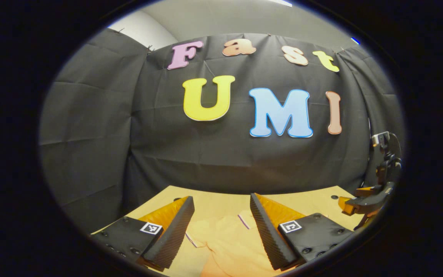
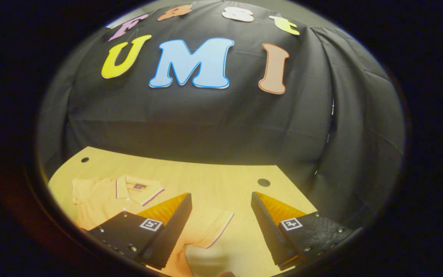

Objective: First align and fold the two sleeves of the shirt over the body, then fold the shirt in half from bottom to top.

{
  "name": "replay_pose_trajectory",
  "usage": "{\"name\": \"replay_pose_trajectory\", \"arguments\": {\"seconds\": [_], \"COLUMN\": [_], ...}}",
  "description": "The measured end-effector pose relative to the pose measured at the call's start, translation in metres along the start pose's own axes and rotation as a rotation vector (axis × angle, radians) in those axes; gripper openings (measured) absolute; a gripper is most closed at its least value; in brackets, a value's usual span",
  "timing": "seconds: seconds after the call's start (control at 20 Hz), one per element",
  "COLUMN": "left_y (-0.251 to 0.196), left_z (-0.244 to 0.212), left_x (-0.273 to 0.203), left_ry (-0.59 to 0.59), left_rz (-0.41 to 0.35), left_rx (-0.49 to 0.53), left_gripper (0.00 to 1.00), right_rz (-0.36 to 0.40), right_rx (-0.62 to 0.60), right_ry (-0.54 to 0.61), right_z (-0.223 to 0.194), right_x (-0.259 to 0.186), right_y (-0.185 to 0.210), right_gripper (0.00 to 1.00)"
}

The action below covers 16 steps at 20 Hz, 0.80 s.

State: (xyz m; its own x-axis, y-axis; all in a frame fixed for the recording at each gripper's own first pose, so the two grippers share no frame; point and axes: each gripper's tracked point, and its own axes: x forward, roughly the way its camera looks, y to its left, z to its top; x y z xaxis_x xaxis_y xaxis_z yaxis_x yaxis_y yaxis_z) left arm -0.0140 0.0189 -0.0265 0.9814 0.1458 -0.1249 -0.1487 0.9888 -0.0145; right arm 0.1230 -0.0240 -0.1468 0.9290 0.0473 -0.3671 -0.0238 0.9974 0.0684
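Black cloth walled the booth behind a tan table (image 2: 214,177).

From the left gripper (image 1: 221,215), whose fingers stood spread wide with nothing between them, the left gripper view looked low across the table. Between and just beyond its fingers lay part of the orange shirt (image 1: 229,242), a striped cuff edge showing at about 12 o'clock from the fingertips. At 3 o'clock, near the table's far corner, the right gripper (image 1: 350,206) hung above the table.

The right gripper view gave more of the garment. Its own fingers were likewise spread apart and empty. The shirt lay flat at 9 o'clock from the fingertips, its collar (image 2: 139,190) toward the cloth, and one sleeve (image 2: 210,229) reached out between the fingers, unfolded, its striped hem toward 3 o'clock. A dark hole (image 2: 263,182) marked the table at 1 o'clock.
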Motion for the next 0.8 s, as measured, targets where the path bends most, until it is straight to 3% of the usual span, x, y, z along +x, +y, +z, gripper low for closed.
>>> {"name": "replay_pose_trajectory", "arguments": {"seconds": [0.5,0.8], "left_y": [0.006,0.006], "left_z": [-0.004,-0.001], "left_x": [-0.002,0.001], "left_ry": [0.016,-0.003], "left_rz": [0.042,0.04], "left_rx": [0.011,0.024], "left_gripper": [0.95,0.94], "right_rz": [0.021,0.016], "right_rx": [0.008,0.04], "right_ry": [0.204,0.278], "right_z": [-0.068,-0.095], "right_x": [0.089,0.106], "right_y": [0.006,0.004], "right_gripper": [0.96,0.96]}}
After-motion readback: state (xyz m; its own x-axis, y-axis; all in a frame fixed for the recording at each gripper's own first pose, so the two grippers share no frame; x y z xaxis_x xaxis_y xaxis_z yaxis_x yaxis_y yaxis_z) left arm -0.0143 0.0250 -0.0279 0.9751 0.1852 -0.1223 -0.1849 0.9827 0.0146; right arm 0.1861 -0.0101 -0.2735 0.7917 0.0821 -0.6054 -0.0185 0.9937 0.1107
